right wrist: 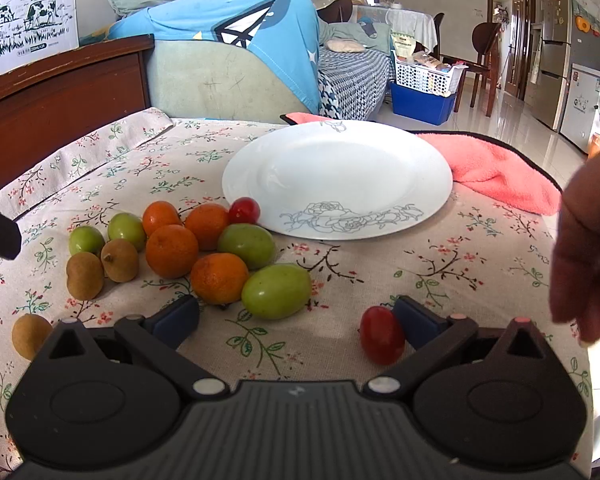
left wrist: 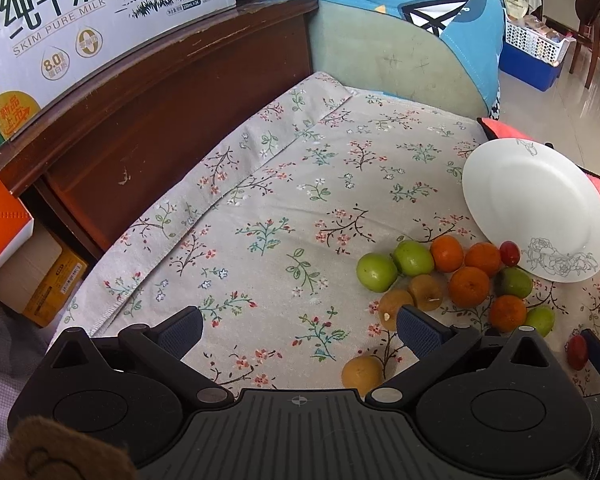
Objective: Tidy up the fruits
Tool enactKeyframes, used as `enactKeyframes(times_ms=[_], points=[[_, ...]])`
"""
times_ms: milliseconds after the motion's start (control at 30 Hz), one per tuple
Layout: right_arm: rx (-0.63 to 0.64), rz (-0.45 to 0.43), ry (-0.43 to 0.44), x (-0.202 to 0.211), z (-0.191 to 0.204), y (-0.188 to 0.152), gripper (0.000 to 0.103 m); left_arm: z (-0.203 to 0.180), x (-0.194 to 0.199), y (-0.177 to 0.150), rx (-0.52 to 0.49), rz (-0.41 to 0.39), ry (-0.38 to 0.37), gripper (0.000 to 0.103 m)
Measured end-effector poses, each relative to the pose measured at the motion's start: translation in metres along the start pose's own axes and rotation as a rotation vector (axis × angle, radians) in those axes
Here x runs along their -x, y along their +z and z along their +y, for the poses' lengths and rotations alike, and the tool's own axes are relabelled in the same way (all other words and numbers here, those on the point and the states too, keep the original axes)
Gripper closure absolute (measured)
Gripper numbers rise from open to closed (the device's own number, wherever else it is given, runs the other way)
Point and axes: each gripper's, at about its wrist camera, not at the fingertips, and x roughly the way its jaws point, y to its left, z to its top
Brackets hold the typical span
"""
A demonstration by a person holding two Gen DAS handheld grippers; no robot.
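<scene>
Fruits sit loose on the floral-clothed bench, none yet on the white round plate with a grey rose print — sorting looks barely begun. Orange tangerines, green plums and brown longans cluster just beside it. Both jaws gape wide: the left hand-held gripper hangs empty, while the right hand-held gripper has a small red grape tomato against its right finger — next, probably, centre and close.

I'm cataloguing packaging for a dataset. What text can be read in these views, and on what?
"纯牛奶", "SKIM PURE MILK", "8.0": on the white milk carton atop the wooden cabinet.
Small print on the carton, the yellow box and the far paper sign: too small to read.
</scene>
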Motion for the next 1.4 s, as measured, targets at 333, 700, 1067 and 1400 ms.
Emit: enactKeyframes(times_ms=[333,700,1067,1400], points=[[0.003,0.000,-0.002,-0.0008,0.0003,0.0010,0.001,0.0004,0.0042,0.0007,-0.008,-0.027,0.012,0.000],[0.004,-0.001,-0.002,0.0005,-0.0001,0.0004,0.000,-0.0013,0.0034,-0.0001,-0.013,-0.027,0.019,0.000],[0.008,-0.001,-0.006,0.0005,0.0008,0.0005,0.001,-0.0027,0.0011,-0.0002,-0.020,-0.023,0.022,0.000],[0.002,-0.001,-0.001,0.0004,0.0000,0.0005,0.000,-0.0050,0.0034,-0.0005,-0.024,-0.033,0.018,0.000]])
